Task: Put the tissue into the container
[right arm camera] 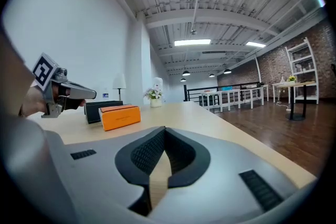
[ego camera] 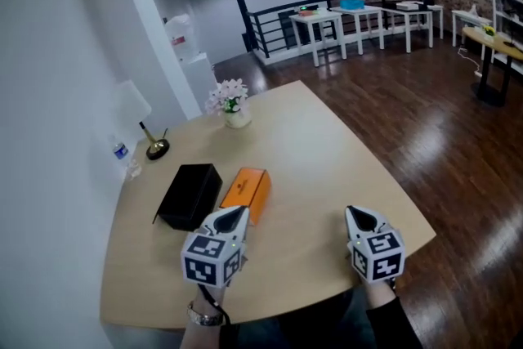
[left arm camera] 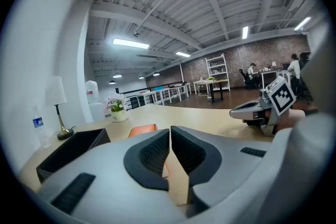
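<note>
Progress: by the look of it, nothing is done yet; no tissue shows outside its box, and the pull and the placing are both left for you.
Left gripper [ego camera: 235, 215]: jaws closed together, nothing between them.
Right gripper [ego camera: 356, 217]: jaws closed, empty, hovering at the near edge of the table [ego camera: 327, 167].
Tissue: presumably inside the orange box [ego camera: 246, 194], at 12 o'clock from your left gripper.
Black container [ego camera: 189, 194]: at 9 o'clock of the orange box, just beside it; its top is open and its inside dark, with no tissue visible in it.
Vase of flowers [ego camera: 231, 104]: at 12 o'clock, far edge, not involved.

Flower vase [ego camera: 236, 117], lamp [ego camera: 131, 104] and water bottle [ego camera: 122, 153] on table [ego camera: 327, 159]
</note>
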A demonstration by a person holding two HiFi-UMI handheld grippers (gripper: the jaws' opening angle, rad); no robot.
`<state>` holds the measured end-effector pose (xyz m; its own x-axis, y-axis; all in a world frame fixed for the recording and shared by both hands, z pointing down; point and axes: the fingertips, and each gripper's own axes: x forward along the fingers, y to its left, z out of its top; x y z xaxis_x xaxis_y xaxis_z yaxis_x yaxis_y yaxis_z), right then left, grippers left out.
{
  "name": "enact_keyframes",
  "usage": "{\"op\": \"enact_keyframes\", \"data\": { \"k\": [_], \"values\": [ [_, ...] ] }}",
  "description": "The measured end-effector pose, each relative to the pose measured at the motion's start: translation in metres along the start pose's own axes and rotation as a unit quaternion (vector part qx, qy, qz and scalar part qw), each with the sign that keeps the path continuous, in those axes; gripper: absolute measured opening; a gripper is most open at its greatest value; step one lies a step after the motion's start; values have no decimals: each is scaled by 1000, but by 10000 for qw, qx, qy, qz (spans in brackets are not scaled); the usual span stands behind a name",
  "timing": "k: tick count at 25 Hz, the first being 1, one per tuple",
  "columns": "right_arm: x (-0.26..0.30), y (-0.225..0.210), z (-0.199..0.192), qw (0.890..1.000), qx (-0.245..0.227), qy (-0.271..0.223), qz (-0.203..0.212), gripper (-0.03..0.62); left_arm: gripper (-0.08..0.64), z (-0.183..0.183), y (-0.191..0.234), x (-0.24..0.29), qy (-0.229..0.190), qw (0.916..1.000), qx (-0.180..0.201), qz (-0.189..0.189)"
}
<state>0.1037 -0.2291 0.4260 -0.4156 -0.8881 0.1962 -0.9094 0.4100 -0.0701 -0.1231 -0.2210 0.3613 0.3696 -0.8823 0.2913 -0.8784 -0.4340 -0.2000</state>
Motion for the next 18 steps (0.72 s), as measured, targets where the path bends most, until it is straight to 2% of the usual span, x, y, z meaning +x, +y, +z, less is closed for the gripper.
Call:
{"op": "enact_keyframes", "data": {
  "k": [1, 3, 4, 8, 13, 18],
  "values": [
    [0, 0, 0, 10000, 9, 14, 11, 0, 51, 1, 10, 4, 103, 9999, 39, -5],
    [1, 2, -1, 10000, 19, 47, 31, 0, 237, 4, 27, 12, 314, 9995, 80, -62],
    [2, 2, -2, 10000, 22, 54, 36, 0, 292, 5, 33, 17, 428, 9990, 71, -135],
    [2, 3, -2, 10000, 47, 29, 38, 0, 440, -5, 46, 49, 1158, 9917, -55, -553],
    [0, -1, -1, 9999, 66, 34, -125, 0, 491, -29, 52, 81, 1945, 9789, -39, -631],
    [-2, 3, 5, 9995, -161, -5, -286, 2, 491, -51, 56, 96, 2371, 9685, -214, -727]
  ]
}}
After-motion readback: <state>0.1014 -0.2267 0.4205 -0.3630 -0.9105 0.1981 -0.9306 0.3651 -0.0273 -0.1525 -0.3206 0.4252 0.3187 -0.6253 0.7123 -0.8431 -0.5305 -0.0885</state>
